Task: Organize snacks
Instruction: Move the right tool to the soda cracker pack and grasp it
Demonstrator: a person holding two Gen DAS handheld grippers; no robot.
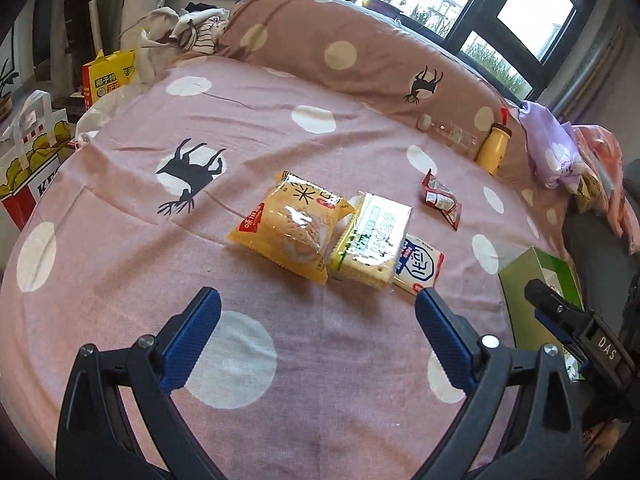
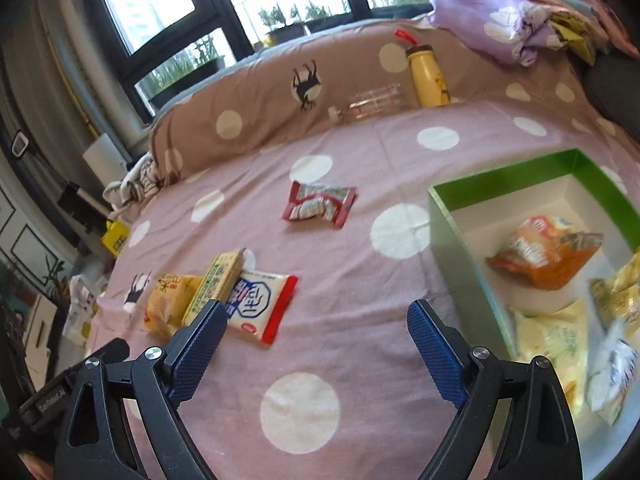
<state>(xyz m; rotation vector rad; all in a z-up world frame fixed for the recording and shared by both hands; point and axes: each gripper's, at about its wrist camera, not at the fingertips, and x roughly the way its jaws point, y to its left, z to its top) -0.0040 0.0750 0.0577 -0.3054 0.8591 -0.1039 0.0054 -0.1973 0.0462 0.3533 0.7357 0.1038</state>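
A bed covered by a pink polka-dot sheet (image 1: 120,208) is seen in both wrist views. The left hand-held gripper (image 1: 318,320) is held above the sheet with its blue-padded jaws spread wide and nothing between them.

Just ahead of it, three snack packets are grouped together. At the left of the group a yellow packet (image 1: 288,228) is seen; a packet of crackers (image 1: 370,238) is leaned against its right side, and a white packet with blue print and a red edge (image 1: 420,266) is partly tucked under the crackers. Further right and apart from the group, a crumpled red packet (image 1: 440,198) lies alone on the sheet.

The right hand-held gripper (image 2: 312,326) is likewise released, jaws wide apart and holding nothing, above bare sheet. To its right a green box with a white interior (image 2: 452,240) is set on the bed. Inside it an orange packet (image 2: 544,256) is seen, with a pale yellow packet (image 2: 556,340) nearer the camera and further blurred packets at the right edge.

Against the brown pillow (image 2: 260,104) at the far side, a clear bottle (image 2: 372,102) is laid flat beside a yellow bottle (image 2: 428,78).
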